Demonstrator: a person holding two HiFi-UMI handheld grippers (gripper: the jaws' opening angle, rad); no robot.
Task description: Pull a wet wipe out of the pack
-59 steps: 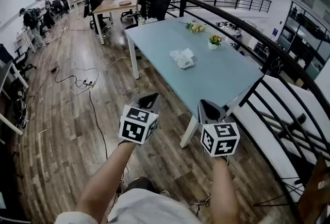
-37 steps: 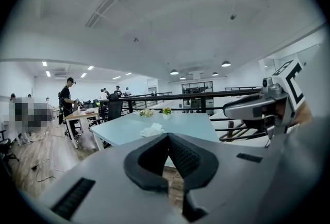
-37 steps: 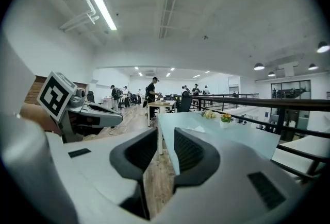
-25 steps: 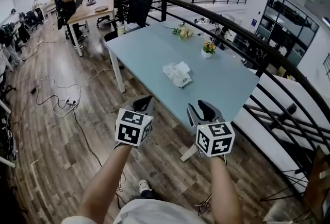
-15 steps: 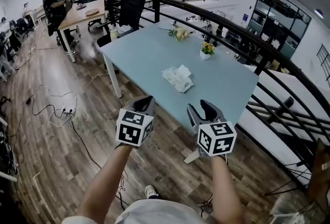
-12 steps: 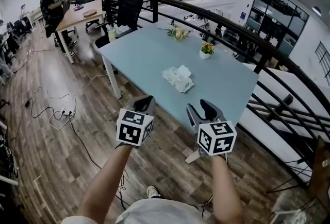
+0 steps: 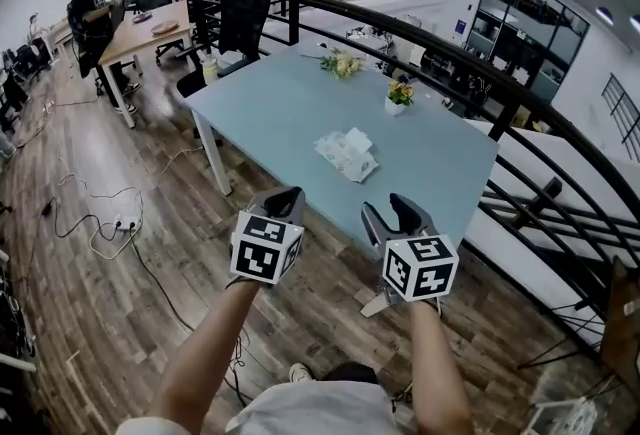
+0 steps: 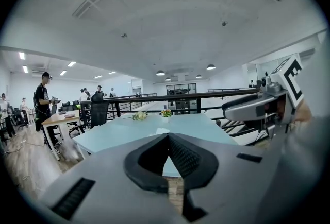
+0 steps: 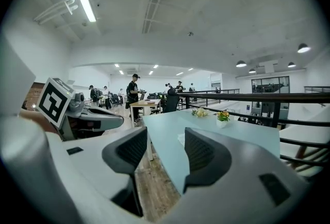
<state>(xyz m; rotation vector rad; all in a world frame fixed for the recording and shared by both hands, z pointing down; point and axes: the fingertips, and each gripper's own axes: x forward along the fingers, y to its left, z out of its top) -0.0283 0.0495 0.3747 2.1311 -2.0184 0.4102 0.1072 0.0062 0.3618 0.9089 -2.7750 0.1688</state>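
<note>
Pack: middle of the surface; looks light and soft.
Left gripper: pressed together, empty, well short of pack.
Right gripper: just opened, jaws spread, nothing between.
Hold: I'd pinch the white tuft on top; the pack may lift.

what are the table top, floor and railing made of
Table top: smooth pale blue-grey, matte, maybe laminate or painted glass. Floor: wood-look planks with visible grain, wood or laminate. Railing: black round bars, probably painted metal.
</note>
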